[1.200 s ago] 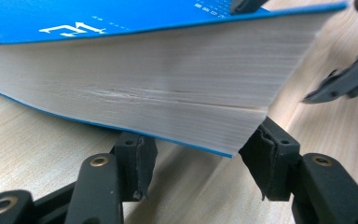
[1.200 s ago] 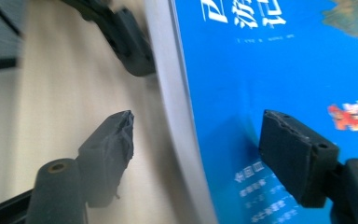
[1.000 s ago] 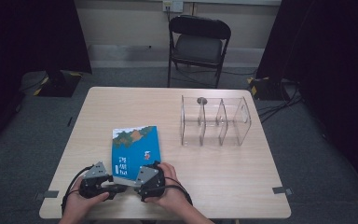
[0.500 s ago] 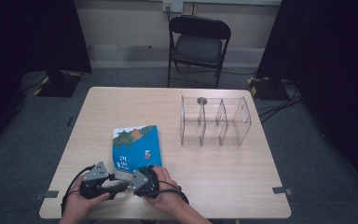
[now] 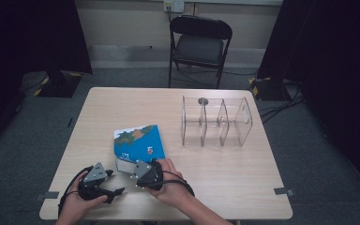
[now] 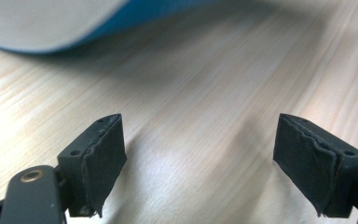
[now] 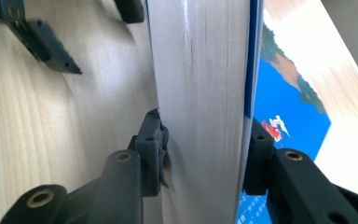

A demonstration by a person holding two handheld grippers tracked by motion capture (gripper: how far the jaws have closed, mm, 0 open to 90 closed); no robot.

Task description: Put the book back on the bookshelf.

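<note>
A thick book with a blue picture cover (image 5: 138, 140) lies on the wooden table (image 5: 225, 173), toward the person's side. My right gripper (image 5: 131, 168) is shut on its near edge. In the right gripper view the white page block (image 7: 205, 93) is pinched between the jaws of this gripper (image 7: 205, 158), with the blue cover (image 7: 284, 102) to the right. My left gripper (image 5: 115, 186) rests just left of it, open, with only bare wood between its jaws (image 6: 200, 158). The book's blue edge (image 6: 51, 23) curves above the table ahead of it.
A clear acrylic rack with dividers (image 5: 215, 122) stands at the table's back right. A black folding chair (image 5: 199, 42) sits beyond the far edge. In the right gripper view, the left gripper's jaws (image 7: 51, 42) show close by on the wood.
The right gripper has crept slightly forward along the book's near edge. The left gripper and the book have hardly moved.
</note>
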